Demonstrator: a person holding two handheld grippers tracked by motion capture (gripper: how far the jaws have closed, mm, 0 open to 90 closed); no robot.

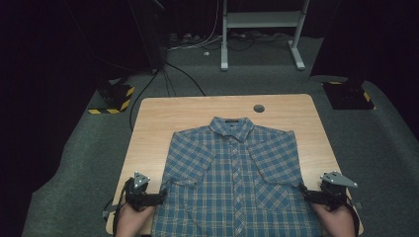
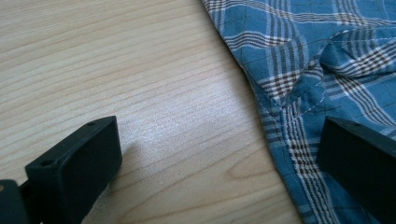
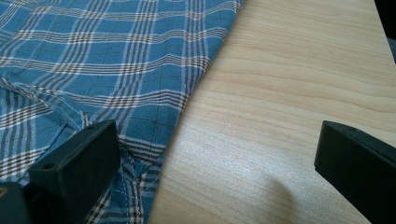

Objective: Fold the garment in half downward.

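Note:
A blue plaid shirt [image 1: 237, 173] lies flat and buttoned on the wooden table [image 1: 188, 111], collar toward the far edge. My left gripper [image 1: 160, 196] is open at the shirt's left edge, low on the table. In the left gripper view the shirt's hem [image 2: 299, 116] lies between the two jaws, one jaw over bare wood and the other over cloth. My right gripper [image 1: 305, 191] is open at the shirt's right edge. In the right gripper view the shirt's side edge [image 3: 187, 102] runs between the jaws, the left jaw resting over cloth.
A dark round cable grommet [image 1: 258, 108] sits near the table's far edge. Beyond the table stand a white desk frame [image 1: 225, 34], cables on grey carpet, and yellow-black striped bases [image 1: 116, 98] at the left and right. Bare wood flanks the shirt.

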